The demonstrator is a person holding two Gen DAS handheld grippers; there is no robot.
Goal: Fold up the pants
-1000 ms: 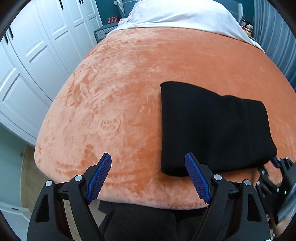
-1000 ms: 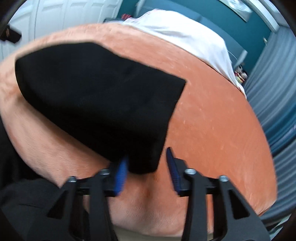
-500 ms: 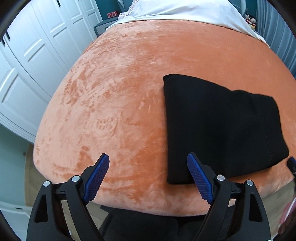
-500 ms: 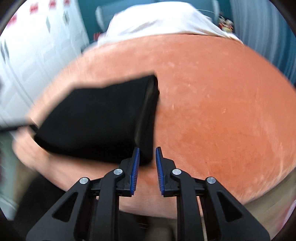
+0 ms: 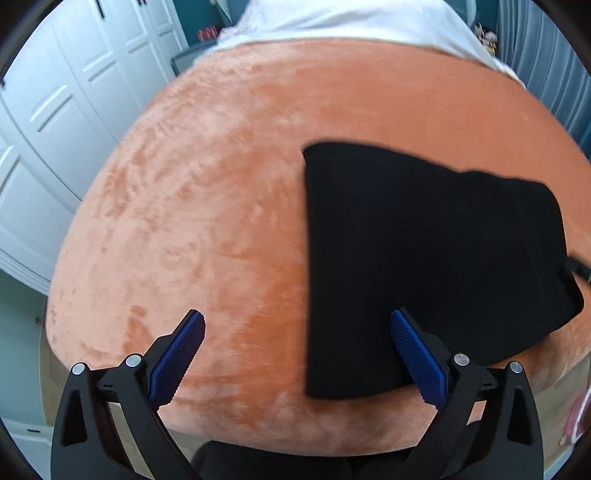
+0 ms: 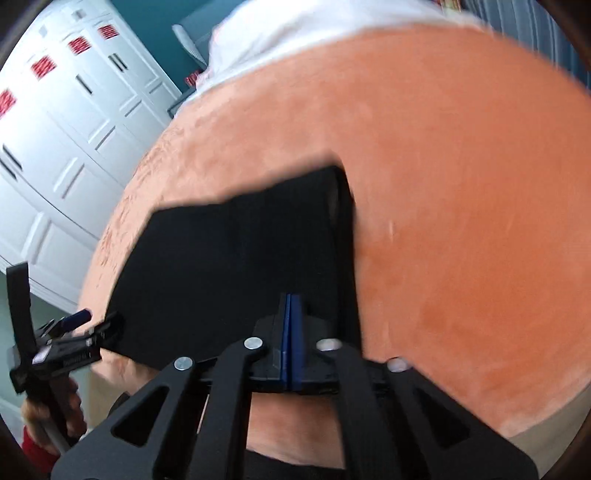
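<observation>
The right gripper had just clenched empty at the pants' five-o'clock corner. The left gripper had just spread wide, released — folding looked nearly finished.

Your work surface is a bed under a plush orange blanket — nap brushed in uneven patches. The folded black pants lie flat on the blanket near the edge closest to you, a compact block with one straight side. At the far end a white sheet covers the bed — its edge meets the orange blanket across the full width.
</observation>
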